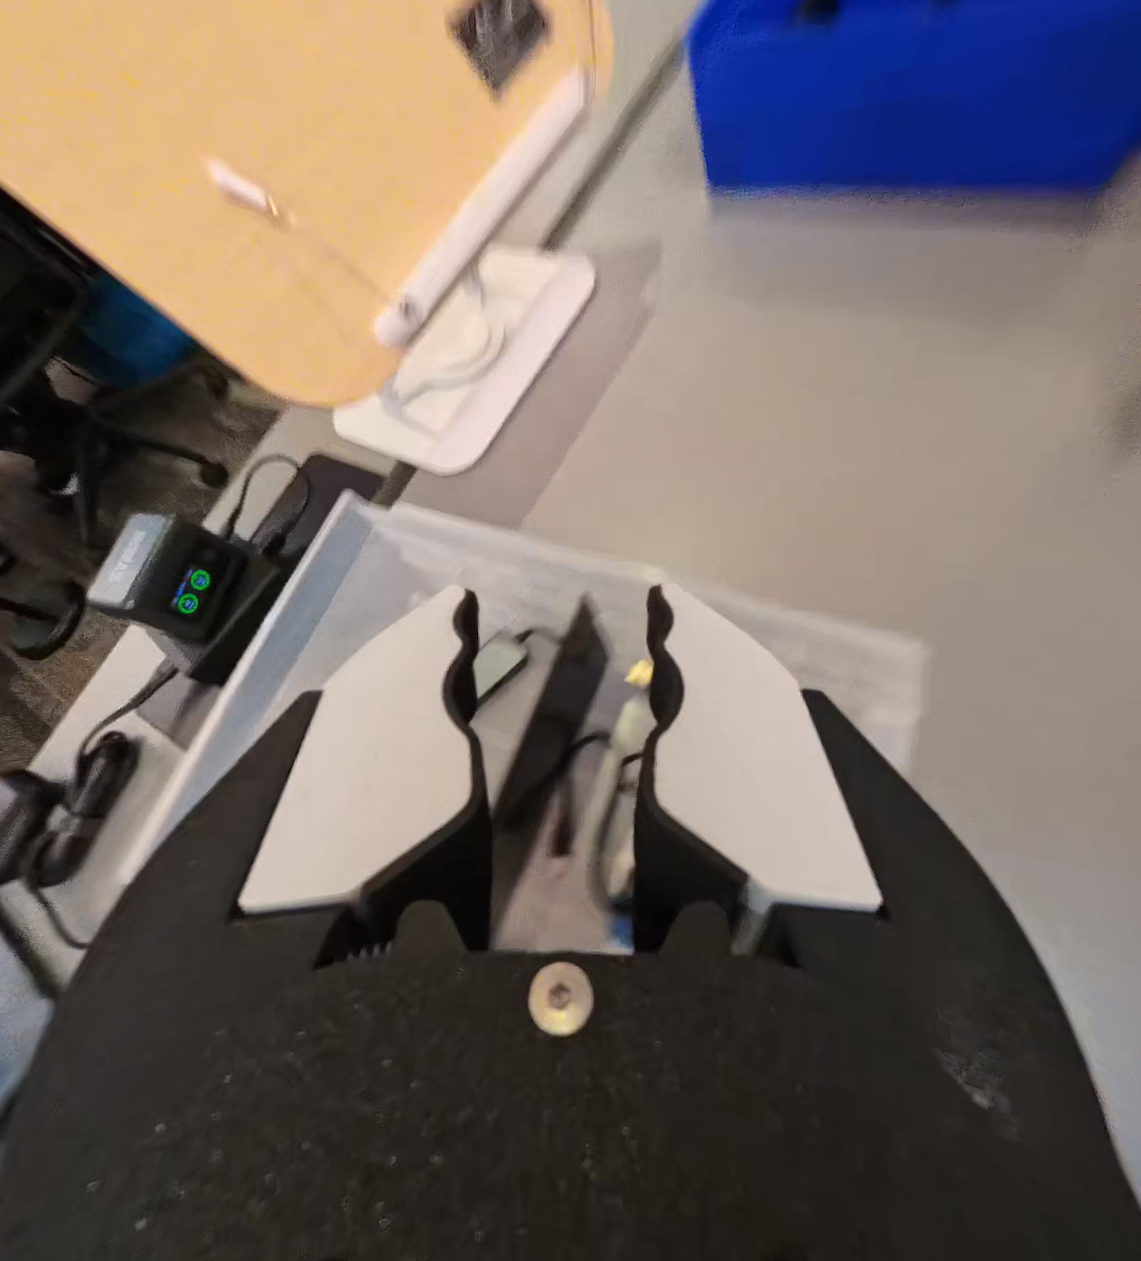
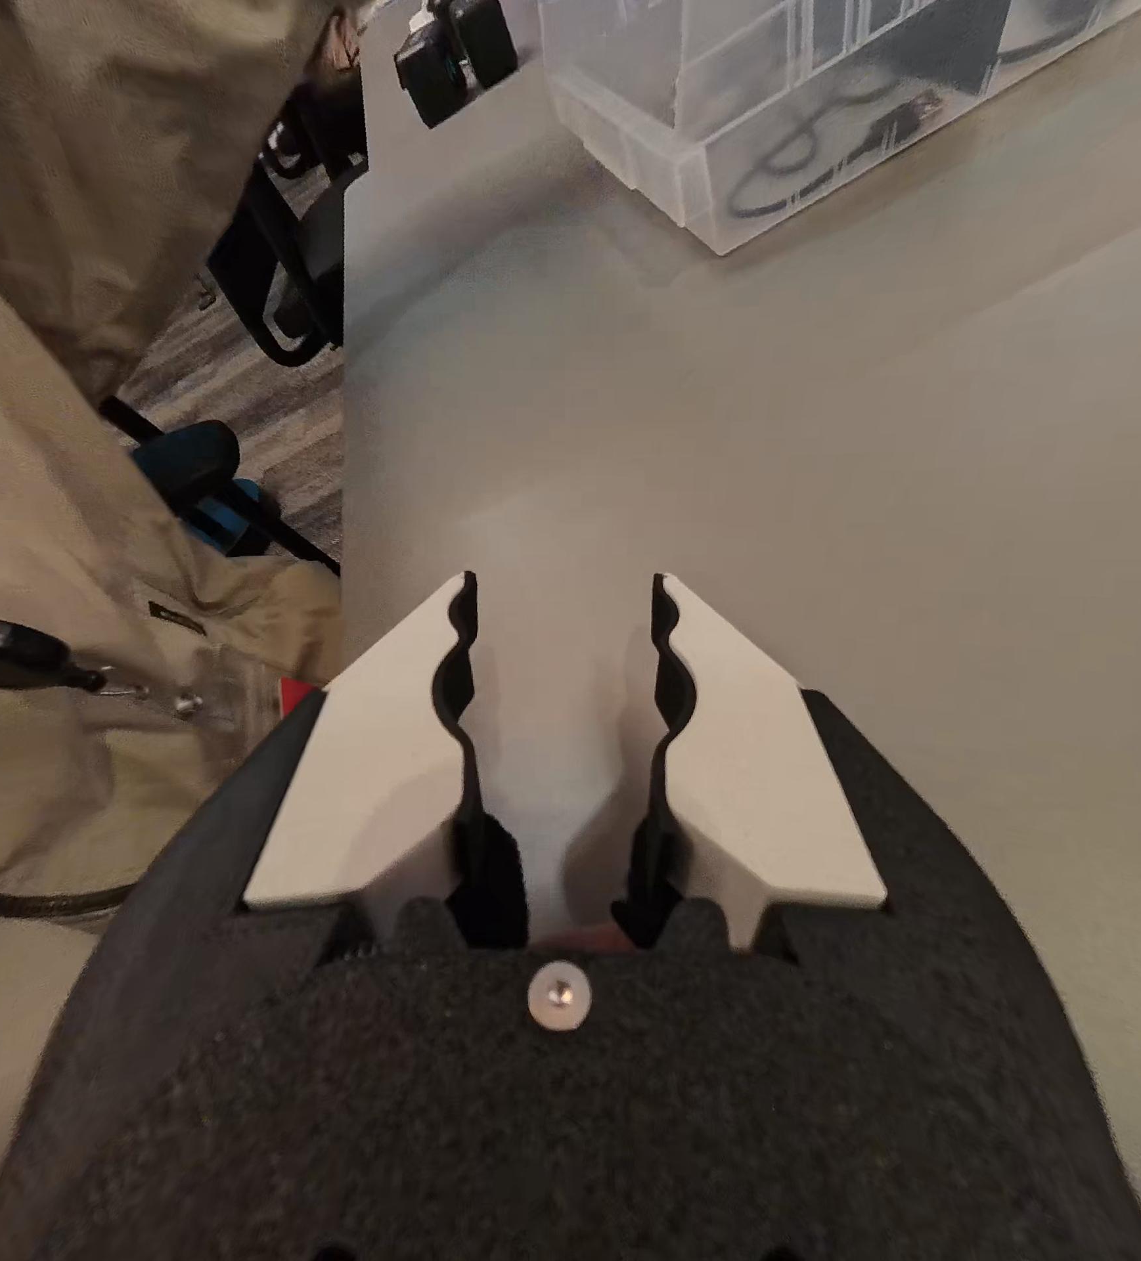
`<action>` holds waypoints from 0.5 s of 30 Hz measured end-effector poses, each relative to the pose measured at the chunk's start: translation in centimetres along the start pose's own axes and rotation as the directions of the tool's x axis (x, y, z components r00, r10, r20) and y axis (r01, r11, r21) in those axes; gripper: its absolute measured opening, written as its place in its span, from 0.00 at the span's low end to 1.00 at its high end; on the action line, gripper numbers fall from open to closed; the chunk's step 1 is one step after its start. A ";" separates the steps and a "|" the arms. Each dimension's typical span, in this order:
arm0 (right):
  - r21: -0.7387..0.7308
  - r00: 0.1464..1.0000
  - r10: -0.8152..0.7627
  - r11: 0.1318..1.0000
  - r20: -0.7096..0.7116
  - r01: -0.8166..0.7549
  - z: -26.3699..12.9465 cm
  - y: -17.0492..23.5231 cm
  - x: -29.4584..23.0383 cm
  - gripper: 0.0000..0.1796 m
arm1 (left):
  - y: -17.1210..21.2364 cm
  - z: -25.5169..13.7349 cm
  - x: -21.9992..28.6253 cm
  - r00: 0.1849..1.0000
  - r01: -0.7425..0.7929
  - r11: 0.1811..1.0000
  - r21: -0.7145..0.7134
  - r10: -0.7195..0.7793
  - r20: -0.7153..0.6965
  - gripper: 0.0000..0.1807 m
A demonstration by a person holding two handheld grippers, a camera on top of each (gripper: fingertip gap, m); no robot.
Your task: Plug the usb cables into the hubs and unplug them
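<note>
**Q:** What sits nearest your tools?

**A:** My left gripper, white fingers with black wavy pads, hangs spread and empty over the clear plastic bin on the pale grey table. Between its fingers lie a flat black hub, a thin black usb cable and a white cable with a yellowish tip. My right gripper is spread too, holding nothing, low over bare tabletop, with the bin well ahead to its right.

**Q:** How is this step done well?

**A:** I judge nothing is plugged yet. I'd lower the left straight down and pinch one item cleanly, clear of the bin's wall and tangled leads.

**Q:** And farther off?

**A:** A black charger block with green rings on its display stands just beside the bin; beyond, a blurred blue box.
</note>
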State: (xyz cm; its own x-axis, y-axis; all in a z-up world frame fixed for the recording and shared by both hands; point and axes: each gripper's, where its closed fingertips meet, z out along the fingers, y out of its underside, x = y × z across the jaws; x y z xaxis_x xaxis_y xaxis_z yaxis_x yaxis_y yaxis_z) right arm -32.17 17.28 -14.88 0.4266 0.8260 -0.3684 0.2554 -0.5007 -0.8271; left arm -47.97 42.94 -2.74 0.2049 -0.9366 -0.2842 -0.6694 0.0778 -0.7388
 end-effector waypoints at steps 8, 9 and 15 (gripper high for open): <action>0.044 0.993 0.108 0.993 0.041 -0.109 -0.5 -0.4 1.3 0.28 | 12.0 9.9 -6.8 0.908 -0.370 0.764 -0.529 0.175 -0.382 0.29; 0.043 0.992 0.115 0.992 0.042 -0.117 -0.6 -0.3 1.5 0.28 | 13.0 10.4 -7.0 0.898 -0.395 0.723 -0.566 0.174 -0.405 0.30; 0.087 0.981 0.166 0.981 0.099 -0.175 -1.4 -0.7 1.3 0.28 | 14.9 11.7 -6.4 0.870 -0.430 0.670 -0.605 0.127 -0.477 0.19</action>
State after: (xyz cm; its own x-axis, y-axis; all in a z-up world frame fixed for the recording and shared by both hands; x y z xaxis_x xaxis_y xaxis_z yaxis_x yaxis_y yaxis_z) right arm -30.59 18.41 -14.17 0.3748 0.7530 -0.5408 0.1007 -0.6129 -0.7837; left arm -50.91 54.08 -19.05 -0.2475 -0.9676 -0.0490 -0.9688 0.2479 -0.0027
